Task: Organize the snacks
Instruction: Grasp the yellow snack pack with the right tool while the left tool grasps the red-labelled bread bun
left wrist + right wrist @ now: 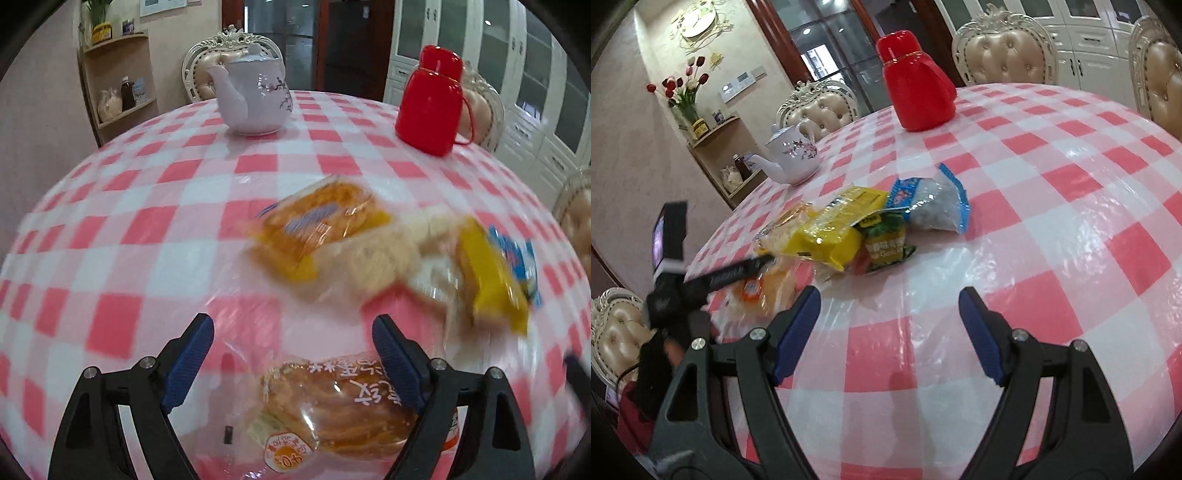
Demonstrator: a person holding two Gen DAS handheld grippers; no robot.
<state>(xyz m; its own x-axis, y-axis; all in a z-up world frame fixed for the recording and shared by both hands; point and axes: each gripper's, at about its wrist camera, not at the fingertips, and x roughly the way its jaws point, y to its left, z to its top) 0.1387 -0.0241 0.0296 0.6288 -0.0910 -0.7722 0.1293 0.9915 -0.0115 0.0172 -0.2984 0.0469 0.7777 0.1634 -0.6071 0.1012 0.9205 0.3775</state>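
The tabletop (1052, 206), under a pink-and-white checked cloth with a clear plastic cover, carried a loose pile of snack packets near its middle. A red flask (916, 81) and a white teapot (794, 155) stood well behind the pile.

The left tool (291, 350) had its jaws spread wide, with a wrapped pastry packet (340, 410) lying on the tabletop between its blue pads; whether the pads touched the wrapper could not be told, and nothing was lifted. The right tool (888, 325) also stood wide open over bare cloth, holding and touching nothing, with the pile just beyond its tips.

In the pile, a yellow packet (831, 229) lay on top, a green packet (886, 243) beside it, and a blue-edged clear bag (934, 203) of small pale pieces at the far side. In the left wrist view the pile was smeared by blur, so its packets were hard to separate; an orange-yellow cake packet (314, 229) lay at its near-left edge. The pastry packet's lower edge was cut off by the frame.
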